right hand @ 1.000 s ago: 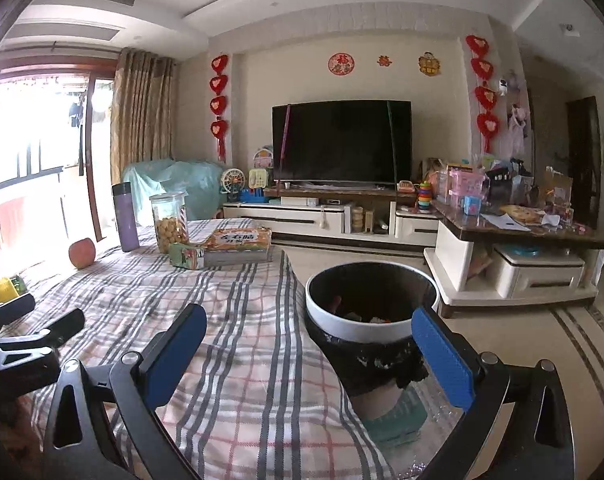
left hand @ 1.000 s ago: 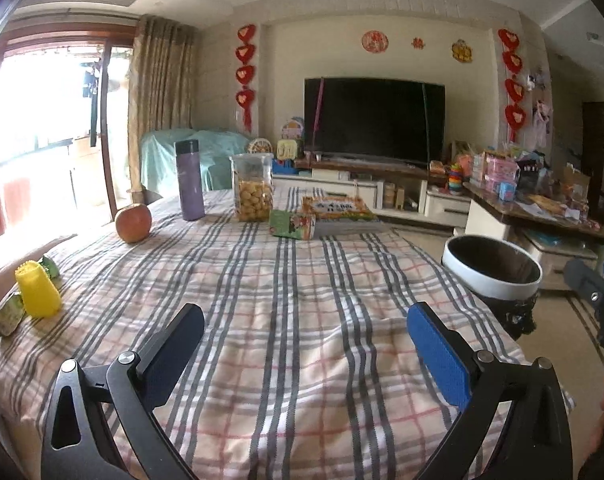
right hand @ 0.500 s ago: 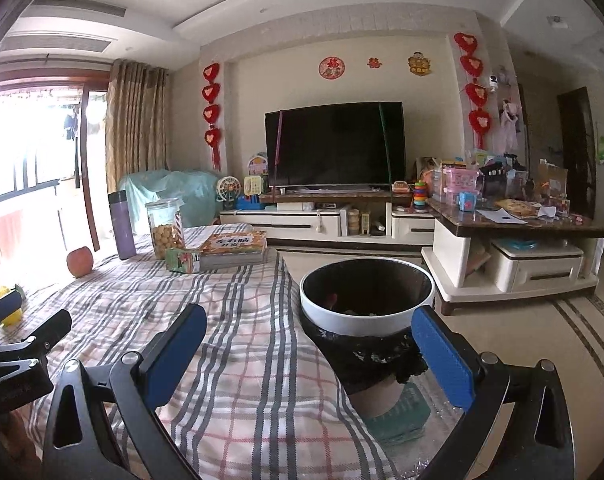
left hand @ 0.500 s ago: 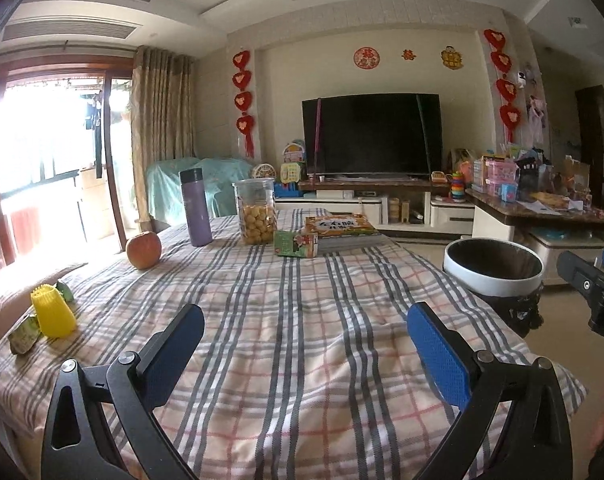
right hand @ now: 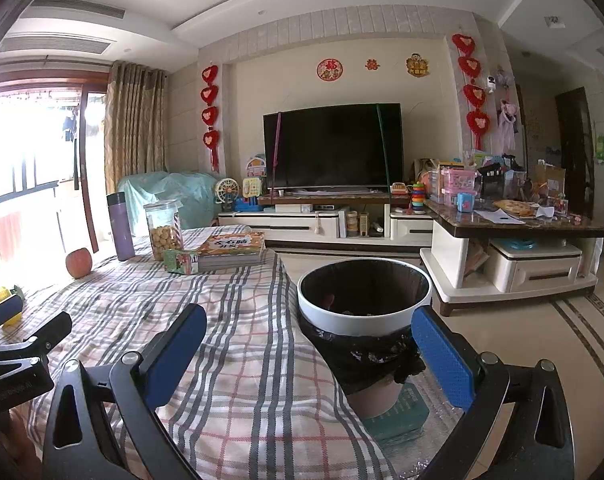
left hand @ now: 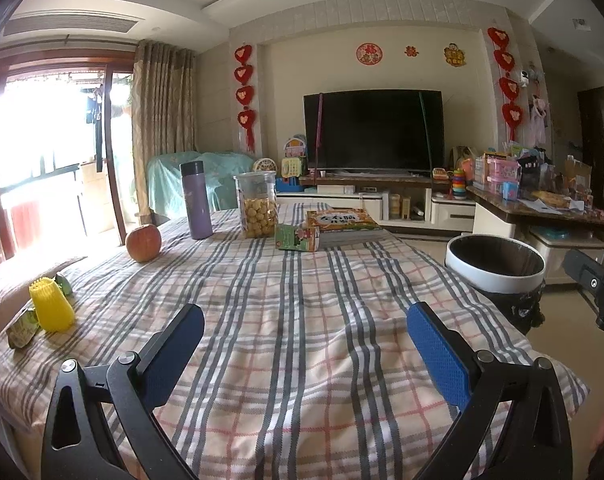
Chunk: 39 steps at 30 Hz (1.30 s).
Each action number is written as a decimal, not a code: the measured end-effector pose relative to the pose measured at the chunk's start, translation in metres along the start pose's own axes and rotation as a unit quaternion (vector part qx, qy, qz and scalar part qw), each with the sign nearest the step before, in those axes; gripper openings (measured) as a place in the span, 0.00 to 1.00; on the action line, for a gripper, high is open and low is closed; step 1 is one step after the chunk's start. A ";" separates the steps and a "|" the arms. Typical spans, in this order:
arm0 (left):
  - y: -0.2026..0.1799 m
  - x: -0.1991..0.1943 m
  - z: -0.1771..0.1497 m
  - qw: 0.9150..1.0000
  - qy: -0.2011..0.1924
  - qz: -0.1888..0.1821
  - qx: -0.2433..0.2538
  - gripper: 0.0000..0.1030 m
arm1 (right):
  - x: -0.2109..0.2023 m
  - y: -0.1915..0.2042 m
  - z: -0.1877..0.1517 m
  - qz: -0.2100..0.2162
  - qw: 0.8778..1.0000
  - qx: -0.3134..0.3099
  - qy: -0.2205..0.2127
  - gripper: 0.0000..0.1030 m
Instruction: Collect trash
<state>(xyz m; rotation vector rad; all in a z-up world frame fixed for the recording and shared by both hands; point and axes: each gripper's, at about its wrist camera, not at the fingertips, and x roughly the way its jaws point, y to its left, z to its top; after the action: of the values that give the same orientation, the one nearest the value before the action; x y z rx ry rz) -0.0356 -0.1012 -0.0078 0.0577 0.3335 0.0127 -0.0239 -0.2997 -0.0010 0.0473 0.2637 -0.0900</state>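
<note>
- The left gripper [left hand: 304, 344] hangs spread wide and empty over the near edge of the plaid tablecloth [left hand: 302, 300], probably poised to pick something.
- The right gripper [right hand: 308, 346] is likewise wide apart, holding nothing, aimed toward the trash bin [right hand: 364, 312].
- That black-lined bin stands on the floor at 3 o'clock of the table, handy for drops; scraps seem to lie inside.
- Likely trash: green wrappers [left hand: 20, 330] beside a yellow cup [left hand: 51, 307] at 9 o'clock, and a small green carton [left hand: 297, 237] at 12, touching the books [left hand: 344, 222].
- Apple [left hand: 143, 242], purple flask [left hand: 197, 200] and biscuit jar [left hand: 257, 210] look like keepers.
</note>
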 end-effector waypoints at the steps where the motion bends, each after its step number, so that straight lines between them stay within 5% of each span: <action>1: 0.000 0.000 0.000 1.000 0.000 -0.001 -0.001 1.00 | 0.000 0.000 0.000 0.000 1.000 0.000 0.001 1.00; 39: 0.002 0.004 -0.005 1.000 0.000 0.002 -0.001 1.00 | 0.002 -0.004 -0.003 0.013 1.000 0.008 0.014 1.00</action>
<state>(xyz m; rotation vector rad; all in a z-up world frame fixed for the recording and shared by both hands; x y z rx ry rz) -0.0331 -0.0986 -0.0141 0.0555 0.3327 0.0169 -0.0227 -0.3033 -0.0043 0.0689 0.2896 -0.0661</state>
